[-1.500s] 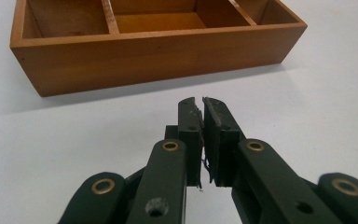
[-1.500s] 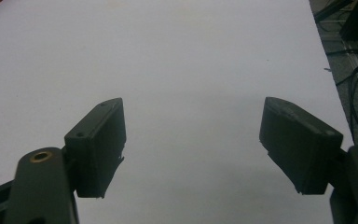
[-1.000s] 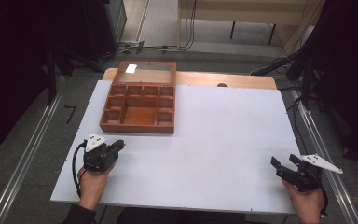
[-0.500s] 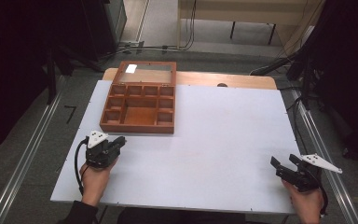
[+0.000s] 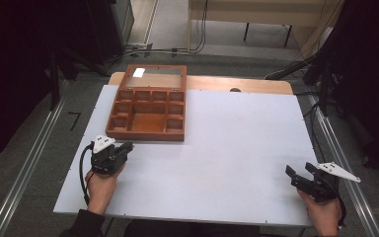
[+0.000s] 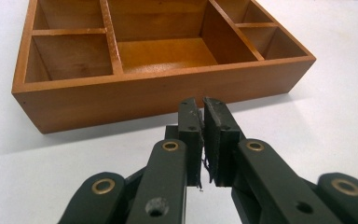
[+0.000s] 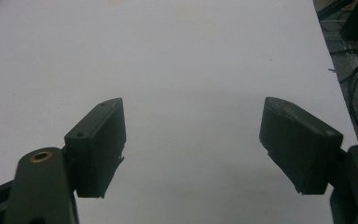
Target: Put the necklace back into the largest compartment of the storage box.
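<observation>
A brown wooden box [image 5: 147, 110] with several empty compartments lies open at the table's back left, its glass lid [image 5: 153, 76] laid flat behind it. My left gripper [image 5: 127, 147] rests just in front of the box's near left corner, shut with nothing between its jaws. In the left gripper view the box [image 6: 154, 60] stands close ahead of the closed gripper [image 6: 201, 105]. My right gripper [image 5: 297, 173] sits at the table's front right, open and empty. Over bare white table, the right gripper [image 7: 191, 140] has its jaws spread wide in its own view.
The white table [image 5: 237, 143] stretches bare between the two grippers. A strip of wooden tabletop [image 5: 246, 85] shows along the far edge. Cables [image 5: 296, 69] and dark equipment lie on the floor beyond and to the right.
My left gripper has crept slightly forward and right toward the box. The right gripper has not moved.
</observation>
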Available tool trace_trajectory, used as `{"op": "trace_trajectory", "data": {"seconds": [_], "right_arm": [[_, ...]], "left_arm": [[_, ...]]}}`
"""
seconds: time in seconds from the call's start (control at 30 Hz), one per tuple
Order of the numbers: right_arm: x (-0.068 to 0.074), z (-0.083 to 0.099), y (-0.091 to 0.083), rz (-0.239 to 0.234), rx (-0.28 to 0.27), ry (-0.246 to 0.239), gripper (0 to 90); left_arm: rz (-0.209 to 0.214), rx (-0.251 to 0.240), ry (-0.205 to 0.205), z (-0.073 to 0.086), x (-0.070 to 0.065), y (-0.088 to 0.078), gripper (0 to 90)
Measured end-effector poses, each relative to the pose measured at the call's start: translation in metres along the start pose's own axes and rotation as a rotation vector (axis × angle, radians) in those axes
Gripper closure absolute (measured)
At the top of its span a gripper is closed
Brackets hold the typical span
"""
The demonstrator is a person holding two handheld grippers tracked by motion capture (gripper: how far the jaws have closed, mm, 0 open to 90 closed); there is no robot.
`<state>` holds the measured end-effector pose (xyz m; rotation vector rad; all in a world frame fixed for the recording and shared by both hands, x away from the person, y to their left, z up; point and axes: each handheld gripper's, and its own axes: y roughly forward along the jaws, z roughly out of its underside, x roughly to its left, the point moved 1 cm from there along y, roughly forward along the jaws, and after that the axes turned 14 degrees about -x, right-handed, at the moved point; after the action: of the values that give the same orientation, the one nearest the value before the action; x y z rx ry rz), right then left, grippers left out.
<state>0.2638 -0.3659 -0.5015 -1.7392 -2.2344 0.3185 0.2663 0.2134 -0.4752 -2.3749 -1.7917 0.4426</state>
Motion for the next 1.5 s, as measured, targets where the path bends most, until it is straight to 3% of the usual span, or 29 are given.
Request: {"op": "trace_trajectory", "data": {"seconds": [1.5], "right_arm": [[0.000,0.000,0.003,0.002,0.004,-0.001,21.0]], "left_arm": [[-0.016,-0.015,0.001,-0.031,-0.008,0.022,85.9]]}}
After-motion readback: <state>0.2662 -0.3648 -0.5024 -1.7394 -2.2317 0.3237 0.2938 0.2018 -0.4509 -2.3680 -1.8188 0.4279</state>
